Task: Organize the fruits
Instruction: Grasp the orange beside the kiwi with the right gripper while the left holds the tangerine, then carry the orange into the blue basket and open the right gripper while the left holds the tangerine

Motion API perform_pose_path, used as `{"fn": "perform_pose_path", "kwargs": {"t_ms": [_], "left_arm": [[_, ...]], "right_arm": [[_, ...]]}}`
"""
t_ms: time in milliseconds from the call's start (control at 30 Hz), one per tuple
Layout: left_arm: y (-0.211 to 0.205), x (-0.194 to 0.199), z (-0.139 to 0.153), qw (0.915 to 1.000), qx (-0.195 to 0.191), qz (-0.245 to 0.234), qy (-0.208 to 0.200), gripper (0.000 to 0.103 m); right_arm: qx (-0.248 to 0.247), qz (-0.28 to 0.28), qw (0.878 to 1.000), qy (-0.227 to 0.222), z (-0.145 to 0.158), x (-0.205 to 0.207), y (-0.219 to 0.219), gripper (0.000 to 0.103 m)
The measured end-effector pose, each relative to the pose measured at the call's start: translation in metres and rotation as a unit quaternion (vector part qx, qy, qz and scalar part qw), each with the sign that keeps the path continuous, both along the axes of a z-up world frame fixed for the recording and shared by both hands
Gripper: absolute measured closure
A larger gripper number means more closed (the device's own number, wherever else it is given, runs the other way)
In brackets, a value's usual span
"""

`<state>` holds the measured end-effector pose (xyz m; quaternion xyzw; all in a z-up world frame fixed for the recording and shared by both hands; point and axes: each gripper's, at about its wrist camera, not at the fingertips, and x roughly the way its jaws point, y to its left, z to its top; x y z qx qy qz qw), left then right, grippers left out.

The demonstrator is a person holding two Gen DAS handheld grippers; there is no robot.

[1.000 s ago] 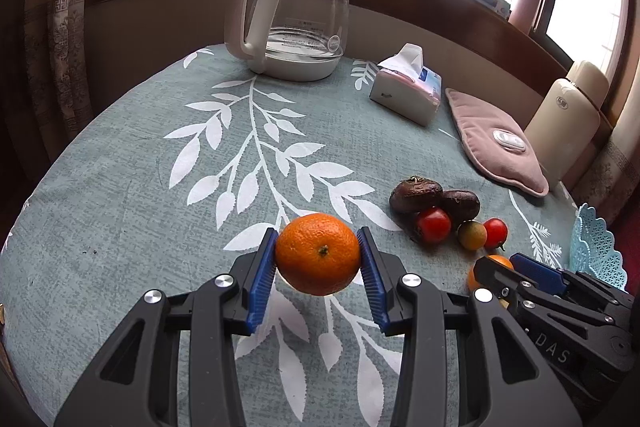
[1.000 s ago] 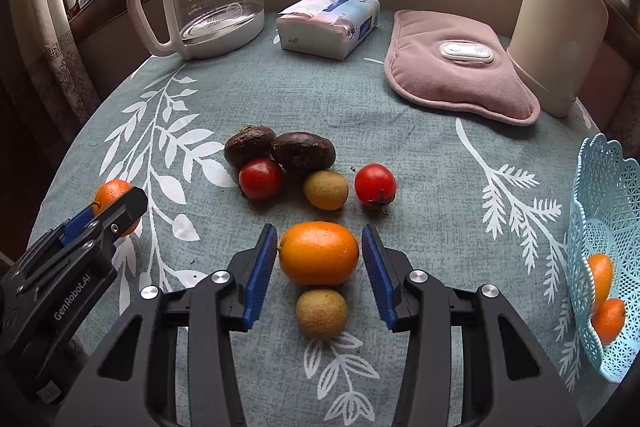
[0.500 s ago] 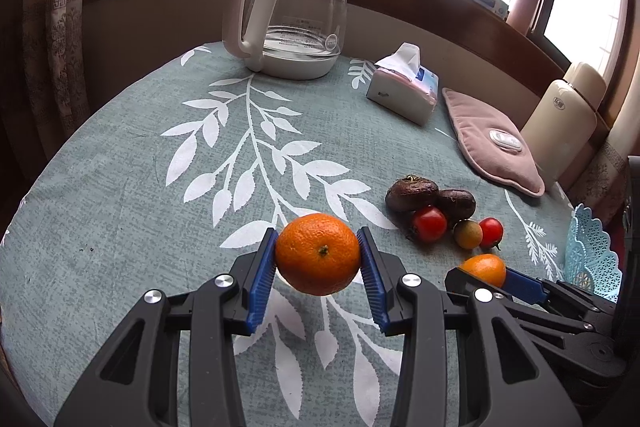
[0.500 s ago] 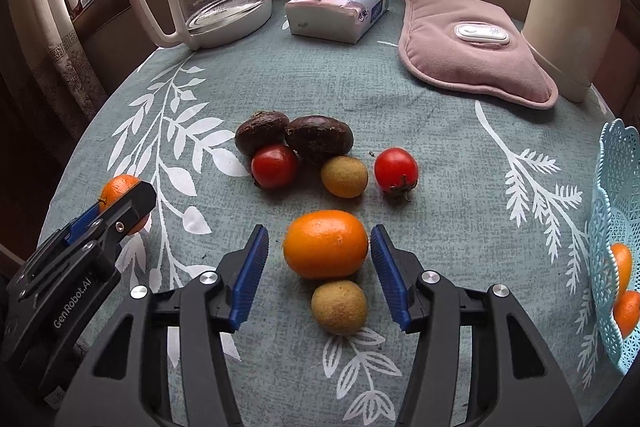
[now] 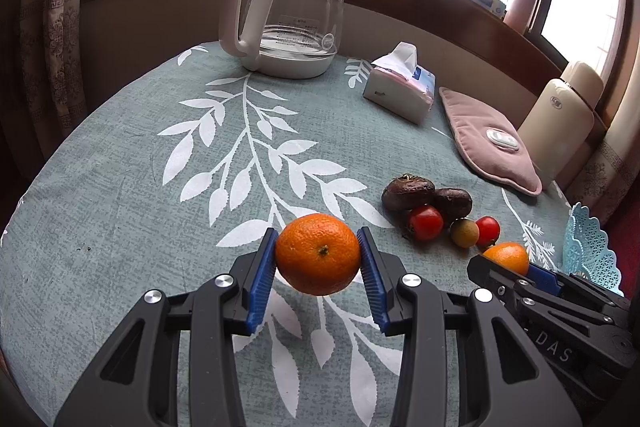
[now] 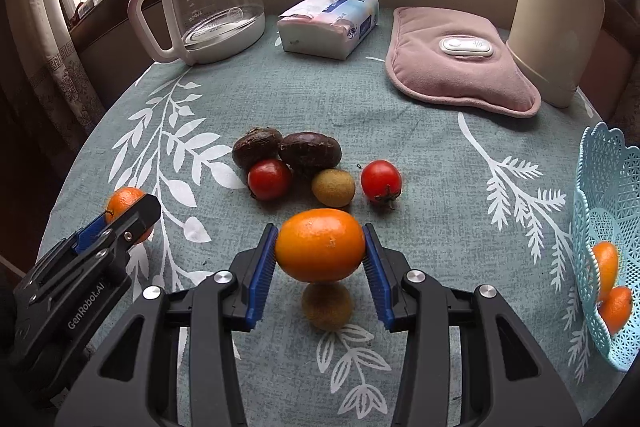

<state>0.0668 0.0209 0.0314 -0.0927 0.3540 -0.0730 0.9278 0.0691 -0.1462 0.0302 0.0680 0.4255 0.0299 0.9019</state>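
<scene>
My left gripper [image 5: 317, 233] is shut on a dimpled tangerine [image 5: 318, 254] and holds it above the leaf-print tablecloth [image 5: 160, 227]. My right gripper [image 6: 320, 229] has its jaws closing, and its blue pads press both sides of a smooth orange [image 6: 320, 245]. A brownish round fruit [image 6: 328, 307] lies just under that orange. Beyond it lie two dark passion fruits [image 6: 310, 149], two red tomatoes [image 6: 269, 179] and a yellow-green fruit [image 6: 333, 187]. A light blue lattice basket [image 6: 600, 187] at the right edge holds two oranges [image 6: 606, 263].
At the back of the table stand a glass kettle [image 6: 208, 7], a tissue pack [image 6: 328, 23], a pink heating pad [image 6: 452, 67] and a cream flask [image 6: 560, 7]. The left gripper with its tangerine [image 6: 124, 201] shows at the left of the right wrist view.
The right gripper's jaws widened around the orange, then came in against it. The left gripper and its tangerine kept still.
</scene>
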Motion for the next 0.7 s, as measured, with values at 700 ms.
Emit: {"fn": "perform_pose_path", "kwargs": {"t_ms": [700], "left_arm": [[-0.008,-0.006,0.002,0.9998,0.003,-0.016,-0.008,0.062]], "right_arm": [[0.017,-0.123,0.991,-0.048,0.045,-0.053,-0.097,0.059]]}}
